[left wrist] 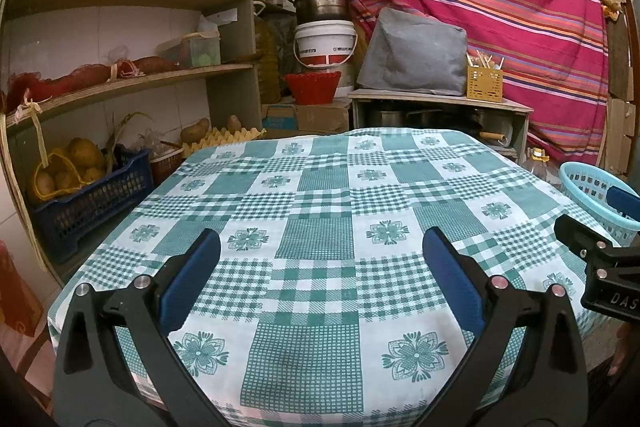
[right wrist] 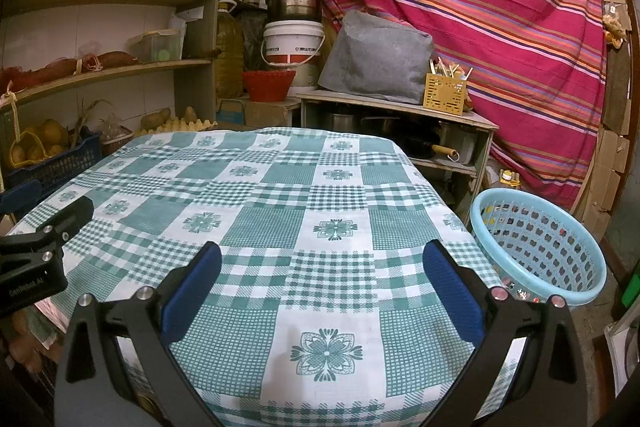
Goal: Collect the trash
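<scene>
Trash shows only as small colourful bits inside the light blue basket (right wrist: 538, 247), glimpsed through its perforated wall and along its lower rim; what they are is too small to tell. That basket stands on the floor just beside the right edge of the surface (right wrist: 280, 211), tilted so its open mouth faces the right wrist camera. In the left wrist view only part of the basket (left wrist: 588, 191) shows at the right edge.

A green-and-white checked cloth with flower motifs covers the surface, and no loose item lies on it in either view.

Both tongs hang above the near edge of the cloth. The left tongs (left wrist: 320, 275) are spread wide, blue pads well apart, with nothing between them. The right tongs (right wrist: 320, 283) are likewise spread wide and grip nothing. Each pair appears at the edge of the other's view, black-bodied with a blue pad.

Beyond the far edge of the surface, wooden shelves (left wrist: 120, 83) on the left carry a yellow box, a green tray, a small red basket and red net bags. Lower down, a dark blue crate (left wrist: 88, 199) holds potatoes, with an egg tray (left wrist: 224, 139) near it. A steel pot (right wrist: 294, 1) sits on top of a white bucket (right wrist: 294, 41), and a red bowl-shaped basket (right wrist: 268, 85) stands below them. A low cabinet (right wrist: 400, 111) carries a grey cloth-covered shape and a yellow utensil holder (right wrist: 445, 99). A pink striped cloth (right wrist: 480, 7) hangs behind.
</scene>
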A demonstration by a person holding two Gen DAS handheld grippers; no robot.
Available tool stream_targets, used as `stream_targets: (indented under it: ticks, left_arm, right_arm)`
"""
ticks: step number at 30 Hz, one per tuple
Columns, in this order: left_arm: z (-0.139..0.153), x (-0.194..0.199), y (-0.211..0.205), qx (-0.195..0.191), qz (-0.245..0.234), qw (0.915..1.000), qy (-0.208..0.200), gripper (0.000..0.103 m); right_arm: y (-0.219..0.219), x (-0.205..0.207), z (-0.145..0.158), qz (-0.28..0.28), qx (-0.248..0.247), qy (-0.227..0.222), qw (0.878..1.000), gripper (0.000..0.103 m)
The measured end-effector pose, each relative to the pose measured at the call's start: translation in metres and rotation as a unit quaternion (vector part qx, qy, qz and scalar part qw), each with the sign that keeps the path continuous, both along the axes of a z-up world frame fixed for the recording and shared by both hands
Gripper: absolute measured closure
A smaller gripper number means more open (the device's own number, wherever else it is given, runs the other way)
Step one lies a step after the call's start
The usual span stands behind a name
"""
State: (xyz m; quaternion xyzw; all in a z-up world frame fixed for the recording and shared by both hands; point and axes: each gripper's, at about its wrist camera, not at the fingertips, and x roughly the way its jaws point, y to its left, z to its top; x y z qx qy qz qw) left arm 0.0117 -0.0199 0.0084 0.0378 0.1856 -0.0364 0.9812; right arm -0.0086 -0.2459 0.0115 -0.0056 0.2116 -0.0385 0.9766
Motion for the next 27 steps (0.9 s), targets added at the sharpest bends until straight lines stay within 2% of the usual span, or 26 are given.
stream_targets:
  ticks: [27]
  left_arm:
    - [-0.0002, 0.0008, 0.0006, 0.0, 0.001, 1.0, 0.0, 0.005]
  right_arm:
    - [-0.0006, -0.0003, 0.0005, 0.0, -0.001, -0.001, 1.0, 0.005]
